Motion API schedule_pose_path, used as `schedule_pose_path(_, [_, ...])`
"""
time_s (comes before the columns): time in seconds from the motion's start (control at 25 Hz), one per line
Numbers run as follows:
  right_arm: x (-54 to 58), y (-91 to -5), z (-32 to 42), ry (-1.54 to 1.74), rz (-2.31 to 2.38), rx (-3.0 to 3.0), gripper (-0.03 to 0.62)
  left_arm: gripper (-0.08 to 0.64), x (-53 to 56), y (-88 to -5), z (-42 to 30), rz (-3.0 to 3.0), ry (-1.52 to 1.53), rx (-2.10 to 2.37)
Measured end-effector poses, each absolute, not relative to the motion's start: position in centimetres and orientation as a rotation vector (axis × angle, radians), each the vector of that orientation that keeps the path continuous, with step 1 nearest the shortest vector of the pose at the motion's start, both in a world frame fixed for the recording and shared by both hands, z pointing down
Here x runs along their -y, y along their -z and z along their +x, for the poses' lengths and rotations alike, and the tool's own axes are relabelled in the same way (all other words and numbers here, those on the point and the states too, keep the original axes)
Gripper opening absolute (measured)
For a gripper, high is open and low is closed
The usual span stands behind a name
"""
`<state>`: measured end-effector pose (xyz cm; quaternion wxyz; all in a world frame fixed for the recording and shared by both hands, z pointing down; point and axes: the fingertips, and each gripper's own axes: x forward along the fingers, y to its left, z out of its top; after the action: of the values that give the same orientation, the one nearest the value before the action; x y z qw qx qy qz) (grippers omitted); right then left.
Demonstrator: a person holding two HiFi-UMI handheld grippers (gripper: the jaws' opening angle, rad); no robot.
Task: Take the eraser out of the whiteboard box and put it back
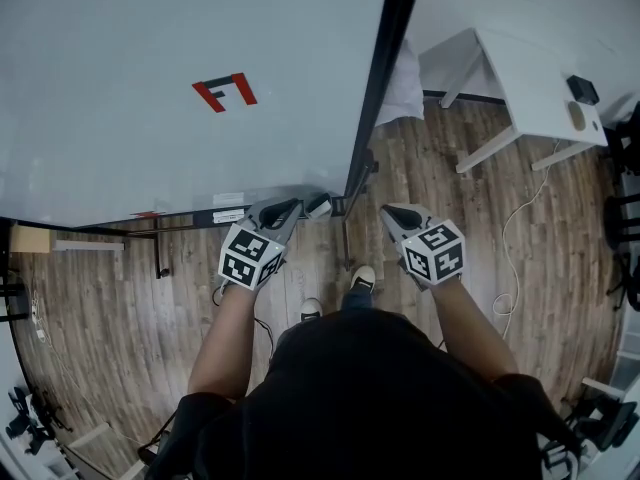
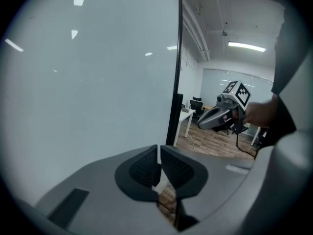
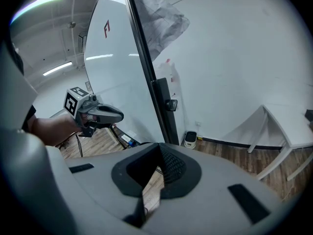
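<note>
The whiteboard (image 1: 150,88) fills the upper left of the head view, with a red and black mark (image 1: 225,93) on it. Its ledge (image 1: 215,215) runs along the bottom edge. A small pale box (image 1: 318,205) sits at the ledge's right end. I cannot make out the eraser. My left gripper (image 1: 295,206) is just left of that box, its jaws shut with nothing between them (image 2: 160,148). My right gripper (image 1: 390,211) hangs to the right of the board's black frame (image 1: 385,68), over the floor, jaws together and empty (image 3: 159,148).
A white table (image 1: 540,88) stands at the right against the wall. A cable (image 1: 515,238) trails over the wooden floor (image 1: 100,308). The person's shoes (image 1: 362,278) are below the grippers. A small white bin (image 3: 190,139) stands by the wall.
</note>
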<state>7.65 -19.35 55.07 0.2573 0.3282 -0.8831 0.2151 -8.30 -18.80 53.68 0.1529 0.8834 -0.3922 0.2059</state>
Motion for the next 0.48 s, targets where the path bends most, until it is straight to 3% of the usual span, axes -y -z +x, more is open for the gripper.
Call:
schedule_pose_path(0.2, [19.7, -55.7, 8.5, -0.593, 0.895, 2.382, -0.006, 0.022, 19.5, -55.4, -7.4, 2.522, -0.615, 1.084])
schedule_pose_path(0.32, [19.9, -56.0, 8.9, -0.599, 0.898, 2.375, -0.006, 0.083, 19.6, -56.5, -6.8, 2.506, -0.648, 1.049])
schedule_pose_path(0.48, [20.0, -56.2, 9.5, -0.611, 0.902, 2.366, -0.006, 0.110, 19.8, -57.5, -5.9, 2.494, -0.660, 1.016])
